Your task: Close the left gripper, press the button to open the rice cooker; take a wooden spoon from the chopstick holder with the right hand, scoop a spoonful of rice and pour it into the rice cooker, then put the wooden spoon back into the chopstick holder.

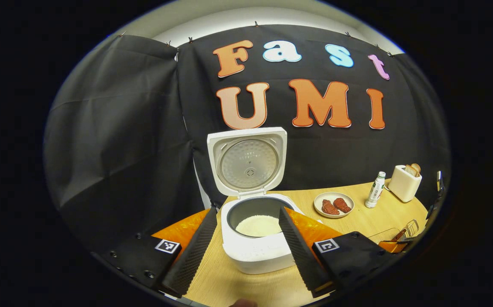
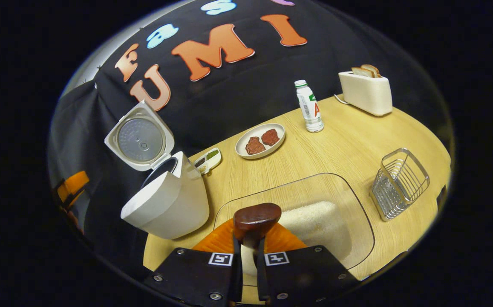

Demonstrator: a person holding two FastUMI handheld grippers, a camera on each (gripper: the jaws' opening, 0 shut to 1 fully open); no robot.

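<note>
Right gripper (image 2: 246,256) pinching spoon (image 2: 256,218) over rice dish (image 2: 357,221); left gripper (image 1: 246,251) spread before open cooker (image 1: 255,243).

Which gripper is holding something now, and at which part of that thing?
The right gripper is shut on the wooden spoon, gripping its handle just below the bowl. The left gripper is open and holds nothing.

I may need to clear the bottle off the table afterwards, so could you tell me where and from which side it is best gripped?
Grip the bottle across its straight body, below the narrower cap. It stands upright, apart from the plate and toaster. I would come level from the front, over bare table.
</note>
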